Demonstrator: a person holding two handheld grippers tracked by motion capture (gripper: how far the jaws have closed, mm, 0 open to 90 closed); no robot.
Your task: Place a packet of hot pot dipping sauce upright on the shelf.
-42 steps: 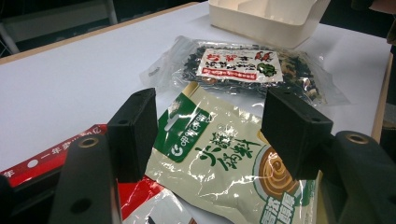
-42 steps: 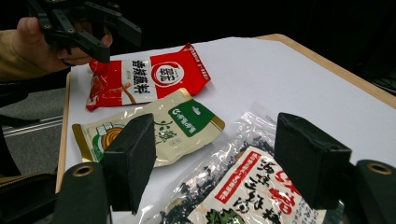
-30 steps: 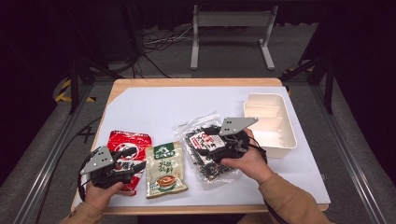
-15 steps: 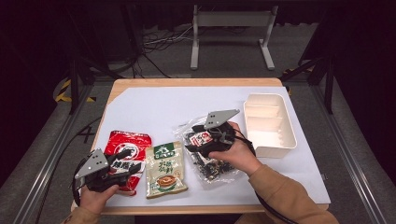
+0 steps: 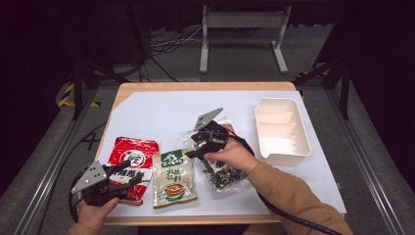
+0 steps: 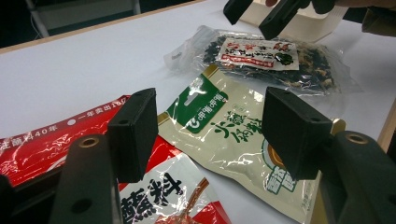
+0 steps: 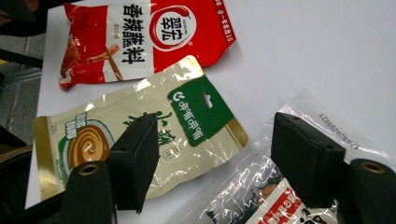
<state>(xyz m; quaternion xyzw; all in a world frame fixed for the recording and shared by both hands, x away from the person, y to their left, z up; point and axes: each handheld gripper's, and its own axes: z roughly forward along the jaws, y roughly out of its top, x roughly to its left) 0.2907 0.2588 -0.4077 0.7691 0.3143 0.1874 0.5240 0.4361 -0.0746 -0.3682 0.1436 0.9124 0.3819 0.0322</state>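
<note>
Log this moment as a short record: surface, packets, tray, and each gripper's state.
surface: white table
packets: red sauce packet; beige-and-green packet, between the other two; clear bag of dark dried food
tray: empty white divided tray, at the table's right
left gripper: open, over the red packet
right gripper: open, above the clear bag, holding nothing

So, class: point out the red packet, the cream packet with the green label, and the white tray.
red packet (image 5: 133, 155), high view, its upper printed face.
cream packet (image 5: 172, 177), high view, its middle.
white tray (image 5: 281, 146), high view, bare floor of its near compartment.
</note>
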